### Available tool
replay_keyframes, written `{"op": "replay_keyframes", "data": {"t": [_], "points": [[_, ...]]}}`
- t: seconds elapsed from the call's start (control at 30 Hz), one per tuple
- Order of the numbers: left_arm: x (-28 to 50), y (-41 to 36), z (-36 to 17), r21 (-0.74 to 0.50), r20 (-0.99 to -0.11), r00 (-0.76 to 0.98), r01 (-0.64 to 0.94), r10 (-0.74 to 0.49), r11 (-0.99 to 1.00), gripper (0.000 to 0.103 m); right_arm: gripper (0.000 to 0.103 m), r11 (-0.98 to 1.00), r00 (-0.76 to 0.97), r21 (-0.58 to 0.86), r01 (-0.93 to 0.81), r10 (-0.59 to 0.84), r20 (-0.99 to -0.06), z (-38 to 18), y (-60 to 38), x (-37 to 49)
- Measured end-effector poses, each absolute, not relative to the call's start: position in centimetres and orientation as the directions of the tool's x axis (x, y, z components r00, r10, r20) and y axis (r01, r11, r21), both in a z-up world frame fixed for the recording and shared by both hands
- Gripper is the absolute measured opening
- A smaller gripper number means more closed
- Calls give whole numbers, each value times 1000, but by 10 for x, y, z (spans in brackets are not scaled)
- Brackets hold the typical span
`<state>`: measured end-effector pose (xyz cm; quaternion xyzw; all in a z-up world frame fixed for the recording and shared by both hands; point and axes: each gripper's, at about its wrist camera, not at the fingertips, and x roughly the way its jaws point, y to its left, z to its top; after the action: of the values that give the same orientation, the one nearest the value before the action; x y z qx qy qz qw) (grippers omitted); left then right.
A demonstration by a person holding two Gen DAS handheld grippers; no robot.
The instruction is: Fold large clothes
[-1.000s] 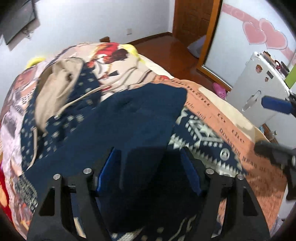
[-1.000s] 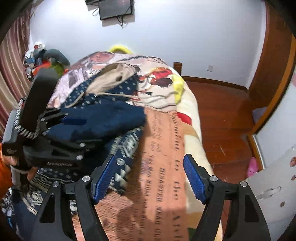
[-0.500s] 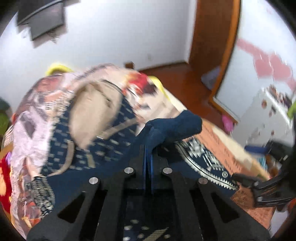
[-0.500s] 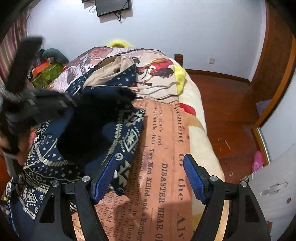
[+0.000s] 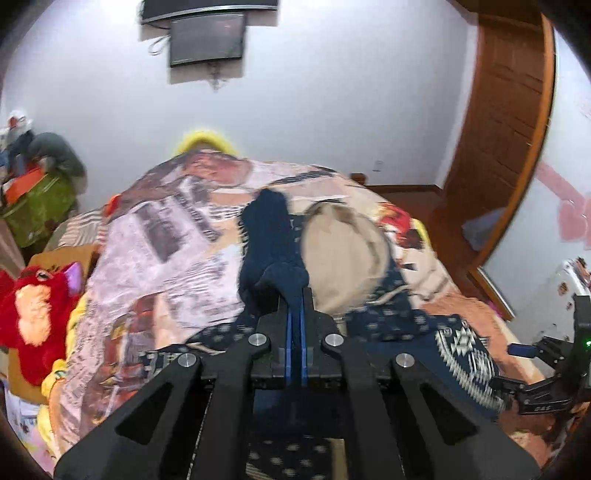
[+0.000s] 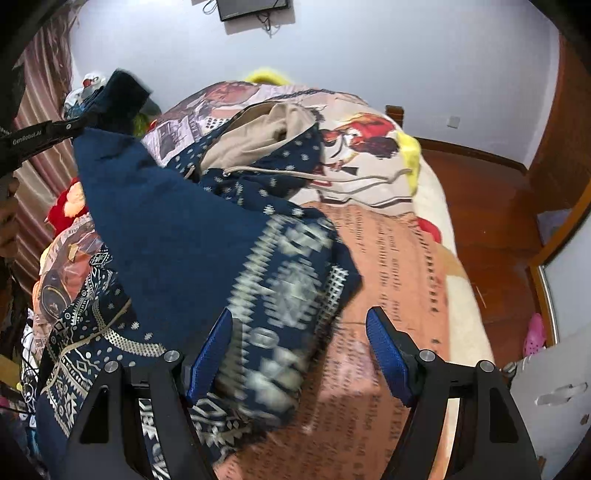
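- Left wrist view: the bed (image 5: 155,258), under a soft blanket printed like newsprint, fills the middle; its far end meets the pale wall below a dark wall screen (image 5: 207,35), and bare wooden floor (image 5: 413,195) lies open past its right edge.
- A red plush toy (image 5: 35,317) sits off the bed's left edge, so that side is crowded.
- The left gripper (image 5: 295,295) points down toward the bed's far end, its blue pads pressed together on a fold of the navy sleeve (image 5: 266,240), which stands up from the tips as a thick knit roll.
- Beside the sleeve lies the beige lining of the hoodie (image 5: 461,350)'s hood; the patterned navy body spreads toward the bed's right edge.
- The right gripper (image 5: 532,365) shows at the bed's right edge, over the orange lettered part of the blanket.
- Right wrist view: the hoodie (image 6: 207,229) lies along the left half of the bed (image 6: 399,266), hood toward the far end, drawstrings trailing right.
- The bed's right edge is bare, with open floor (image 6: 491,221) beyond.
- The right gripper (image 6: 299,350) tilts down with its blue pads spread wide; the blurred patterned cloth lies between them, and no pad visibly presses it.
- The left gripper (image 6: 110,110) is raised at upper left, the navy sleeve (image 6: 122,92) hanging taut from it in a broad sheet.
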<state>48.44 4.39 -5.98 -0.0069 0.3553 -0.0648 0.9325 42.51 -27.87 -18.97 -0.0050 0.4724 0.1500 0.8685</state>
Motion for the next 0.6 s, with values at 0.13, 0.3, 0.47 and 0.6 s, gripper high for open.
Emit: {"op": "replay_keyframes", "data": {"t": [0.13,0.3,0.47,0.6], "points": [[494,76,-92,-109,-719,681,88,-140,990,2,73,952,458,133,-276,252,-853,-205,-263,437],[503,105,-141,-100,-797,594,54,-112,994,2,73,956,411,104,-275,215,-886,-226,-249,446],[503,130,-181,-81,-868,489,28,-84,996,3,73,958,402,97,-268,203,-893,-229,-248,449],[497,149,-199,-98,-918,386,15,-96,995,7,73,960,394,94,-265,196,-898,-231,-248,451]]}}
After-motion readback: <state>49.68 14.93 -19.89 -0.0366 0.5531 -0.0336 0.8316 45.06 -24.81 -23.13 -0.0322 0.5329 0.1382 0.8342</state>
